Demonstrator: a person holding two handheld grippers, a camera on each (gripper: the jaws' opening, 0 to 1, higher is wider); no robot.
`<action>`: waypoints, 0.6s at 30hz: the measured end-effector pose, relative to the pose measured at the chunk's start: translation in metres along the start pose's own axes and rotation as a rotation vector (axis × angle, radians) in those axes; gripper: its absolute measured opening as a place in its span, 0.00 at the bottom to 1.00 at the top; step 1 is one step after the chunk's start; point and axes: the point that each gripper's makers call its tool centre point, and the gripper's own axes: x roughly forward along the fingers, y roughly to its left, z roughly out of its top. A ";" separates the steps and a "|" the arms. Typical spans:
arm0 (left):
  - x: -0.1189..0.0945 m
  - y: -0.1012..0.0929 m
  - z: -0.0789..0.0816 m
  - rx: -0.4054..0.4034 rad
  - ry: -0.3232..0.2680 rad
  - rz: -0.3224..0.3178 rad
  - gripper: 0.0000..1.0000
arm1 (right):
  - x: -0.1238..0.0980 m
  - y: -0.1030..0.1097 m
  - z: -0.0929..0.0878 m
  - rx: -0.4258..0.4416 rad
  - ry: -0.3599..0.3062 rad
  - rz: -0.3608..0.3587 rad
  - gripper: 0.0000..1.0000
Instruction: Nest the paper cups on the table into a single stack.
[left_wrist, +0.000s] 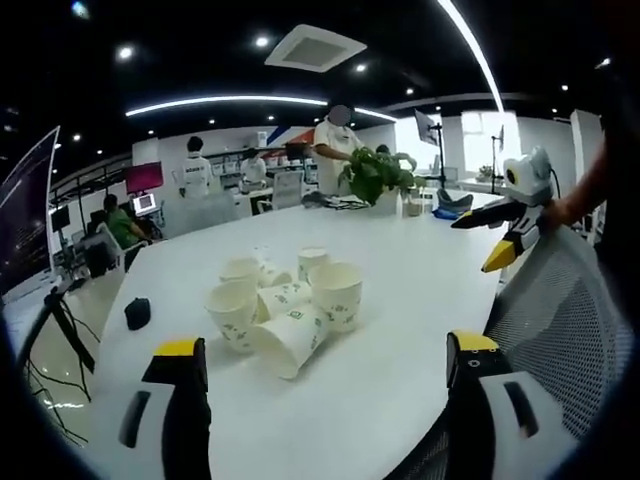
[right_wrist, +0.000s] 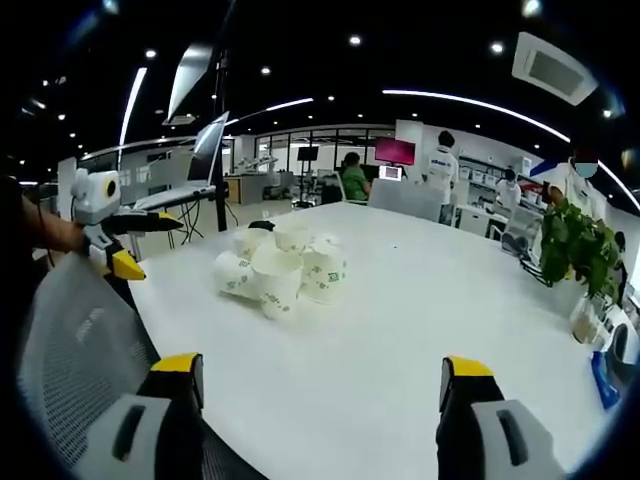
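Several white paper cups with green print sit loosely clustered (left_wrist: 285, 305) on the white table (left_wrist: 400, 280). Some stand upright, like one on the right (left_wrist: 337, 290), and some lie on their sides, like the nearest (left_wrist: 290, 342). My left gripper (left_wrist: 325, 350) is open and empty, short of the cluster. In the right gripper view the same cups (right_wrist: 280, 270) lie ahead, and my right gripper (right_wrist: 322, 368) is open and empty, well back from them. Each gripper shows in the other's view, held by a hand over a chair: right gripper (left_wrist: 497, 235), left gripper (right_wrist: 135, 243).
A grey mesh chair back (left_wrist: 560, 320) (right_wrist: 80, 330) stands at the table's near edge. A small black object (left_wrist: 137, 312) lies left of the cups. A potted plant (left_wrist: 375, 175) (right_wrist: 575, 245) sits at the far end. People work at desks behind.
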 end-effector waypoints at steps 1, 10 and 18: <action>0.001 -0.001 -0.001 0.005 0.006 -0.005 0.99 | 0.000 0.000 0.000 -0.001 0.001 0.001 0.99; 0.002 -0.005 0.003 0.027 0.023 -0.039 0.92 | 0.000 0.000 0.000 -0.004 0.001 -0.004 0.99; 0.011 0.001 0.016 0.028 -0.010 -0.041 0.92 | 0.000 0.001 0.001 -0.008 0.005 -0.010 0.98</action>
